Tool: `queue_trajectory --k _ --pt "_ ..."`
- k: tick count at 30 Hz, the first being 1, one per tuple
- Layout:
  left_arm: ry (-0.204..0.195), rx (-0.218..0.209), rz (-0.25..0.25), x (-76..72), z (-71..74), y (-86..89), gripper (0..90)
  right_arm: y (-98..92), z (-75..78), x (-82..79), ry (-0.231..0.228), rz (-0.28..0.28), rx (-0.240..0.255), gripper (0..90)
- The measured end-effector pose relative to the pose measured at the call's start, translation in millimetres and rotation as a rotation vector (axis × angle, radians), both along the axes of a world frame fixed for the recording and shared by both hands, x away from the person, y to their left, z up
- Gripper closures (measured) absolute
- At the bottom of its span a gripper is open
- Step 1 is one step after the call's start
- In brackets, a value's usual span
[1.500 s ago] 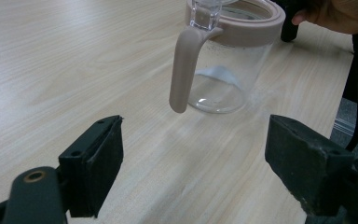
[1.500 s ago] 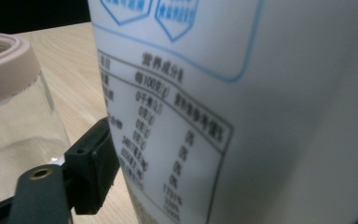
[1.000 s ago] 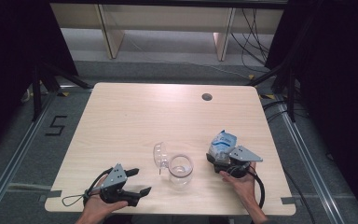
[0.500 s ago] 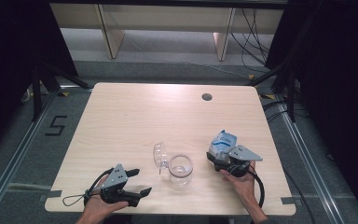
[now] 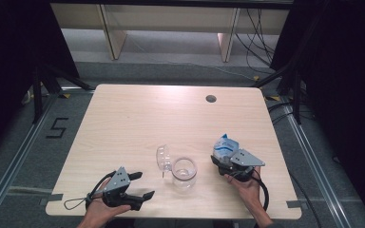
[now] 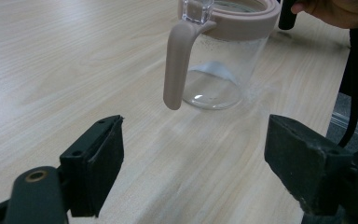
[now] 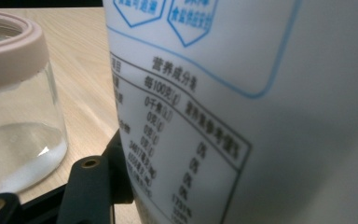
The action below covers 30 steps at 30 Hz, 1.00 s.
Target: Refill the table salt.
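Observation:
A clear glass jar (image 5: 184, 173) with a pink rim stands near the table's front, its hinged lid (image 5: 163, 158) flipped open to the left. My left gripper (image 5: 142, 185) lies at the front left, open, pointing at the jar (image 6: 223, 51) and its pink handle (image 6: 177, 65) from a short way off. To the jar's right stands a white and blue pouch (image 5: 224, 146), and my right gripper (image 5: 222, 157) grips it low down. Its jaws have just been closing with the pouch (image 7: 242, 93) between them, and one finger (image 7: 93, 186) presses against the pouch's side.
The light wooden table (image 5: 171, 118) has a round cable hole (image 5: 211, 99) at the back right. A little white residue lies in the bottom of the jar (image 7: 14, 102). The other hand (image 6: 335, 11) shows beyond the jar in the left gripper view.

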State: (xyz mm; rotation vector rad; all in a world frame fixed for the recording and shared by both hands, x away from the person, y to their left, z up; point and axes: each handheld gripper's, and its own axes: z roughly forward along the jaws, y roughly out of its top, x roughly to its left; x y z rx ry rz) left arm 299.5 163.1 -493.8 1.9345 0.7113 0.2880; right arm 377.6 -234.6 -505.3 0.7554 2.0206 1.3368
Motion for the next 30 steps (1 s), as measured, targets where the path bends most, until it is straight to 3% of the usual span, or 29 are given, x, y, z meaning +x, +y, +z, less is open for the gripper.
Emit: queue_trajectory --k 4,6,8,10,11,12,16,20,24,26,28,30 --pt "0.003 0.002 0.002 -0.1 0.1 0.3 19.6 4.5 3.7 -2.9 -0.01 0.018 -0.043 41.8" --pt "0.014 -0.011 0.004 -0.2 -0.3 0.3 19.6 8.8 5.2 -4.9 -0.023 0.032 -0.089 41.8" --pt "-0.003 -0.003 -0.004 0.3 0.0 0.9 19.6 9.7 6.7 -3.7 -0.062 0.047 -0.126 41.8" --pt "-0.001 -0.007 -0.003 0.3 -0.2 0.6 19.6 10.9 6.8 -3.9 -0.066 0.046 -0.127 41.9" --pt "-0.001 -0.004 0.0 0.1 -0.1 0.3 19.7 11.2 8.5 -2.0 -0.096 0.063 -0.157 41.9" --pt "-0.001 -0.004 0.0 0.1 -0.1 0.3 19.7 11.2 8.5 -2.0 -0.096 0.063 -0.157 41.9" --pt "0.0 -0.003 -0.005 0.8 0.1 1.2 19.7 15.7 12.3 -2.1 -0.143 0.076 -0.236 42.0" --pt "0.012 -0.019 0.009 -0.7 -0.4 0.1 19.7 20.1 16.4 -4.7 -0.17 0.079 -0.266 42.3" --pt "0.005 -0.003 -0.006 0.4 -0.1 1.2 19.7 21.9 17.6 -4.0 -0.195 0.083 -0.3 42.3" --pt "-0.004 -0.004 -0.008 1.1 -0.3 1.2 19.7 23.0 17.4 -4.7 -0.183 0.088 -0.287 42.3" --pt "0.001 0.002 -0.003 1.3 -0.2 1.8 19.7 23.5 18.1 -1.4 -0.22 0.098 -0.319 42.3" --pt "0.006 0.0 0.001 1.1 -0.5 1.6 19.8 24.5 18.3 -2.3 -0.213 0.097 -0.311 42.3"
